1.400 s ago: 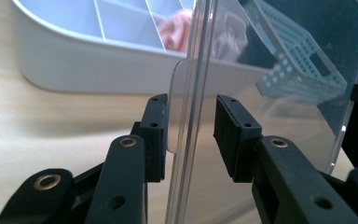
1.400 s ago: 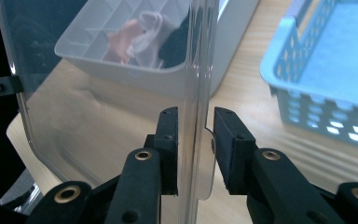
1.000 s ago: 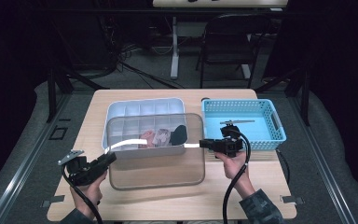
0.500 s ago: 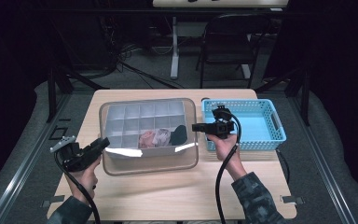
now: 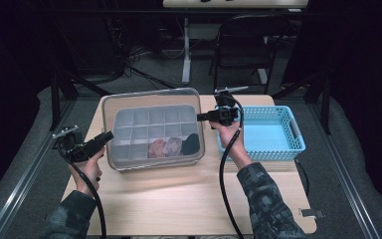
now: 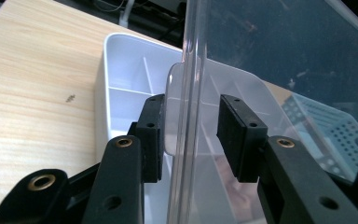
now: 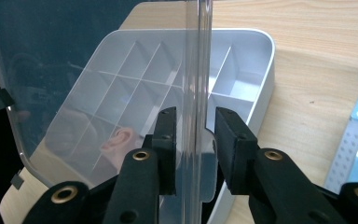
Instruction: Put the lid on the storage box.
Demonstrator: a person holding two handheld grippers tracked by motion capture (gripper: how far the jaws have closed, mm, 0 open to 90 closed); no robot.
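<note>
Slippage is the risk: left gripper (image 5: 108, 137) at nine o'clock and right gripper (image 5: 202, 117) at three o'clock each pinch only a small tab of the clear lid (image 5: 151, 127); uneven lifting could drop it onto the box (image 6: 121, 70).

Clear plastic lid (image 5: 151, 124), rectangular with rounded corners and a latch tab on each short edge, raised and tilted over the open white divided box (image 5: 129, 144), which rests on the wooden table (image 5: 179, 199).
</note>
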